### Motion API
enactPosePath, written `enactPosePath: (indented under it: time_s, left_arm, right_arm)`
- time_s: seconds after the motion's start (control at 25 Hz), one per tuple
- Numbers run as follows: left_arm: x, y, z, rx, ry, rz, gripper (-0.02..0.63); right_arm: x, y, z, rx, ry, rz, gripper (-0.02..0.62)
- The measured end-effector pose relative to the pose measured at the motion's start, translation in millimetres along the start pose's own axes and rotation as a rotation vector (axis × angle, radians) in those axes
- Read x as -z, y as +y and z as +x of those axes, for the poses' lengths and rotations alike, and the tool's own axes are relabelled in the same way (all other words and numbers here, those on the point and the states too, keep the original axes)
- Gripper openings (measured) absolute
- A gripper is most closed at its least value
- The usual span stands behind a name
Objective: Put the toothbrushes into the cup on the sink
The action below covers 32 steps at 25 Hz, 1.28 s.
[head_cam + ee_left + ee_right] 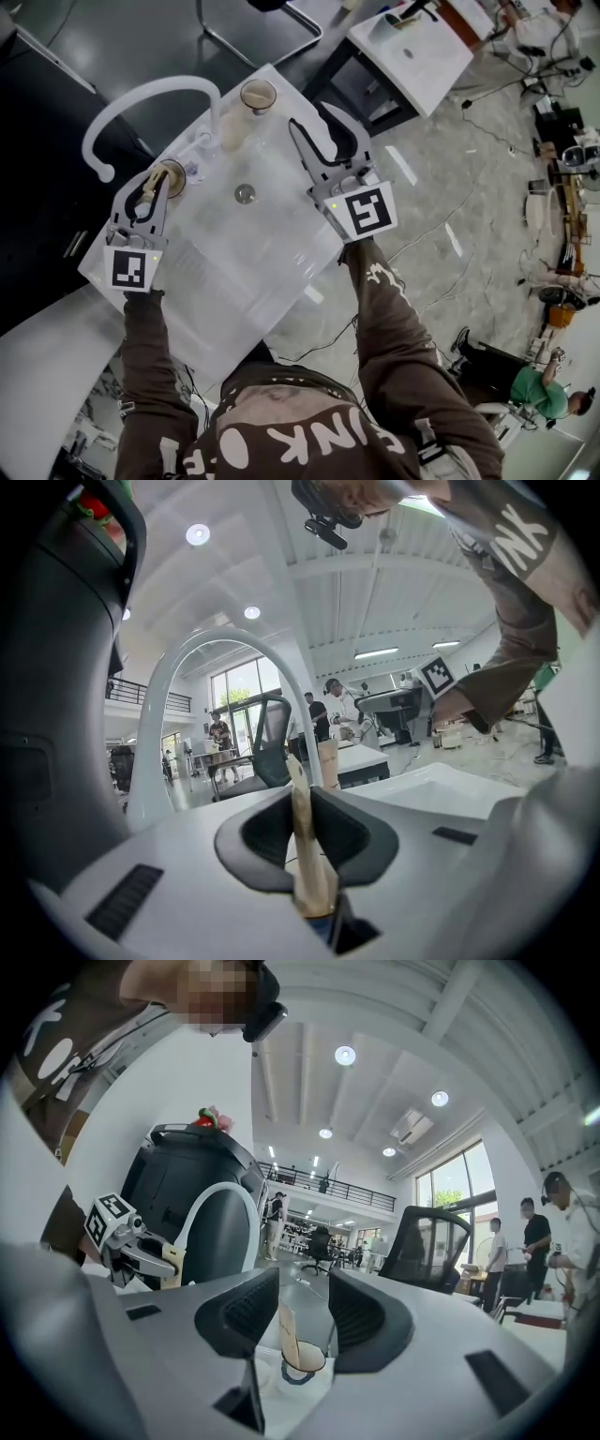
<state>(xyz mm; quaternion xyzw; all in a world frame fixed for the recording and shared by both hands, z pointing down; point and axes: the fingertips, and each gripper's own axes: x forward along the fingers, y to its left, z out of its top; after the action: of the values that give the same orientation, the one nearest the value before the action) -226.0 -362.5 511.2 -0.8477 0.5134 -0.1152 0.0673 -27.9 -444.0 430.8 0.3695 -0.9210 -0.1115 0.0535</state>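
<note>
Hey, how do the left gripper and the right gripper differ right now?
The left gripper has its jaws shut on a toothbrush; the right gripper has its jaws apart, gripping nothing. The left gripper sits at the left edge of the sink, near the faucet; the right gripper is over its middle, pointing toward a cup that holds a second toothbrush. Both carry a marker cube.
</note>
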Motion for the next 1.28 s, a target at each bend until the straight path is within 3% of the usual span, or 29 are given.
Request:
enactPosePath:
  time_s: [0.08,0.2,0.28,0.76,0.96,1.28]
  left_arm:
    - [-3,-1,-1,0.008,-0.001,0.001,0.056]
    - [-15,-4,-7,0.022,-0.023,0.001,0.156]
    - [-24,-5,-13,0.025,-0.032,0.008,0.189]
    - [-105,-30,-75,-0.009,-0.116,0.087,0.204]
    - [-156,-75,-122,-0.017,-0.184,0.118,0.204]
    - [-226,-208,-247,0.007,-0.230,0.165,0.204]
  right_arm:
    - [-7,4,-4,-0.001,-0.029,0.011,0.160]
    - [-11,8,-11,0.000,-0.018,0.000,0.161]
    - [-11,12,-17,0.003,-0.001,-0.001,0.161]
    - [-74,60,-75,-0.021,-0.145,-0.033,0.163]
    - [-114,99,-143,-0.029,-0.213,-0.050,0.163]
    - [-171,178,-316,0.003,-0.291,-0.051,0.163]
